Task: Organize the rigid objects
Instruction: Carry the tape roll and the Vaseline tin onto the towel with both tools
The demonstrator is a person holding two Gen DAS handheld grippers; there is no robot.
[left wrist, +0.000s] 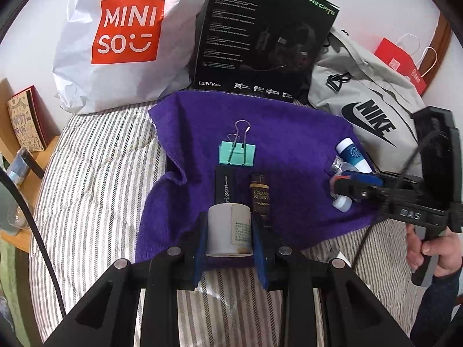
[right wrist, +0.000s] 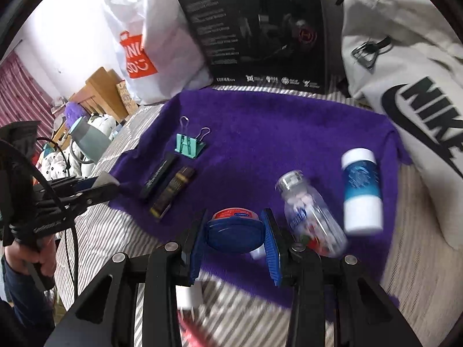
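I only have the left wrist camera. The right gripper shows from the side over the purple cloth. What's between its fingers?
Observer: The right gripper is shut on a small jar with a dark blue lid and a red label, clamped between the blue pads.
Operator: And the clear thing half hidden behind that gripper?
Observer: A clear bottle with white pills inside, lying on its side on the purple cloth, just right of the jar and outside the fingers.
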